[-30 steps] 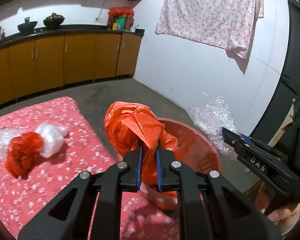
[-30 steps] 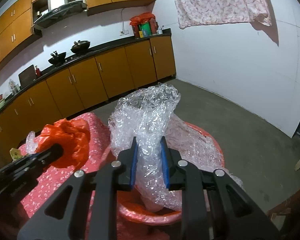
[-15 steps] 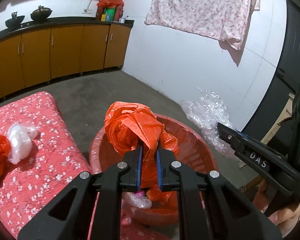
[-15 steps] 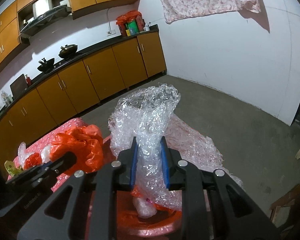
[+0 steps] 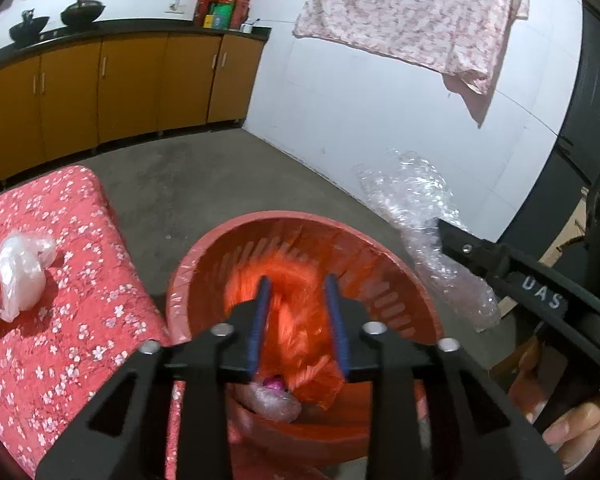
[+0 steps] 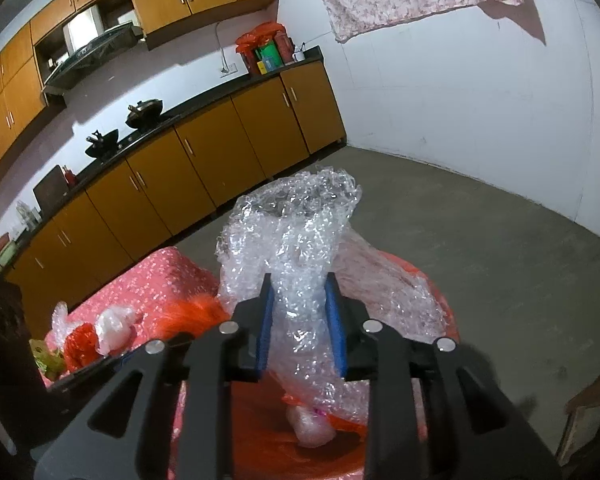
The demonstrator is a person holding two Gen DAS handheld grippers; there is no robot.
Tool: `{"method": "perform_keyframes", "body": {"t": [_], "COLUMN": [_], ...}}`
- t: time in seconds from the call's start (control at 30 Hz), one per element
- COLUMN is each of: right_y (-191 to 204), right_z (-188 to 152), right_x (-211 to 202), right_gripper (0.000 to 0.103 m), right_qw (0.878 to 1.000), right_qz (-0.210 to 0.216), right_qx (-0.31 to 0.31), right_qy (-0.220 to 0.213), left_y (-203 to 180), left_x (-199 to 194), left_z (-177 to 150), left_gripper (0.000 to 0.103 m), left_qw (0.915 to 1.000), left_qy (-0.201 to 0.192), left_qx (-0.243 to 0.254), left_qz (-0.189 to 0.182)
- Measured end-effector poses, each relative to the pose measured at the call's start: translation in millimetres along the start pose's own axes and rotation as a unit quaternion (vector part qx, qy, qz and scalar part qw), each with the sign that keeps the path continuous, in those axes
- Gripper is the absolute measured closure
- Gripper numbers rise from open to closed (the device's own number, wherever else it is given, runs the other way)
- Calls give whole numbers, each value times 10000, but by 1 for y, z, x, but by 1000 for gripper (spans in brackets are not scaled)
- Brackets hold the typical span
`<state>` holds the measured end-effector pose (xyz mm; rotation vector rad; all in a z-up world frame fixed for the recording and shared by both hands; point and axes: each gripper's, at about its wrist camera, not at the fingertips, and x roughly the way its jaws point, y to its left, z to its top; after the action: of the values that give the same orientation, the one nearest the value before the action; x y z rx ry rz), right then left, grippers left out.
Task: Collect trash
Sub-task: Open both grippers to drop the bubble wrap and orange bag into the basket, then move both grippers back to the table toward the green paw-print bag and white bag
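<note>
Since a second ago I am seeing the orange plastic bag [image 5: 288, 300] slip from my left hand-held gripper [image 5: 298, 320], whose jaws are opening; the bag is now dropping as a blur between the parted pads into the red basket [image 5: 400, 264] just below. My right hand-held gripper [image 6: 300, 324] is opening too, with the bubble wrap [image 6: 296, 248] still standing between its blue pads, which are only just touching its sides, right over the same basket. On the flowered table [image 5: 80, 320] to the left, a white plastic bag [image 5: 20, 272] is lying beside a red bag [image 6: 80, 340], well apart from both tools.
</note>
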<state>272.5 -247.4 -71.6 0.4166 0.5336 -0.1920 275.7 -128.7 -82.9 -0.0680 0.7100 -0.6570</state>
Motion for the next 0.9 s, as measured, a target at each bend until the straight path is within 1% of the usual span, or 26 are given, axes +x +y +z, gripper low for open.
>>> {"method": "perform_keyframes", "body": {"t": [0.03, 0.1, 0.17, 0.2, 0.3, 0.33, 0.43, 0.6, 0.63, 0.67, 0.7, 0.73, 0.8, 0.9], "right_y": [-1, -4, -5, -4, -4, -4, -1, 13, 16, 20, 25, 29, 39, 55], "right_z": [0, -1, -2, -2, -3, -3, -4, -8, -9, -8, -9, -10, -11, -13], "right_x": [0, -1, -2, -3, -6, -6, -11, -19, -20, -21, -22, -22, -22, -22], "right_gripper": [70, 61, 54, 52, 49, 48, 40, 24, 23, 19, 15, 12, 7, 4], "right_qw": [10000, 10000, 9999, 9999, 9999, 9999, 9999, 9996, 9996, 9995, 9994, 9994, 9993, 9993], "right_qz": [6, 29, 41, 42, 25, 11, -48, -102, -93, -99, -120, -121, -120, 4], "right_qx": [23, 79, 117, 115, 112, 117, 98, -63, -71, -76, -93, -119, -190, -295], "right_qy": [-3, -6, -11, -10, -35, -46, -95, -242, -272, -283, -296, -297, -284, -251], "left_y": [2, 5, 10, 13, 22, 24, 30, 45, 50, 54, 58, 63, 74, 95], "left_x": [0, -1, -4, -6, -16, -19, -30, -49, -55, -61, -66, -71, -84, -103], "left_z": [-1, -2, -3, -3, -4, -5, -6, -9, -10, -11, -11, -14, -18, -26], "left_gripper": [62, 60, 55, 54, 46, 42, 33, 22, 19, 15, 13, 9, 6, 3], "left_qw": [10000, 9999, 9998, 9996, 9988, 9984, 9971, 9943, 9933, 9922, 9911, 9895, 9860, 9805], "left_qy": [-1, 3, -16, -42, -133, -175, -302, -444, -477, -511, -545, -578, -623, -651], "left_qx": [-24, -68, -126, -173, -276, -281, -297, -361, -378, -396, -413, -447, -505, -667], "left_qz": [23, 86, 171, 226, 380, 450, 627, 903, 985, 1066, 1145, 1246, 1463, 1728]}}
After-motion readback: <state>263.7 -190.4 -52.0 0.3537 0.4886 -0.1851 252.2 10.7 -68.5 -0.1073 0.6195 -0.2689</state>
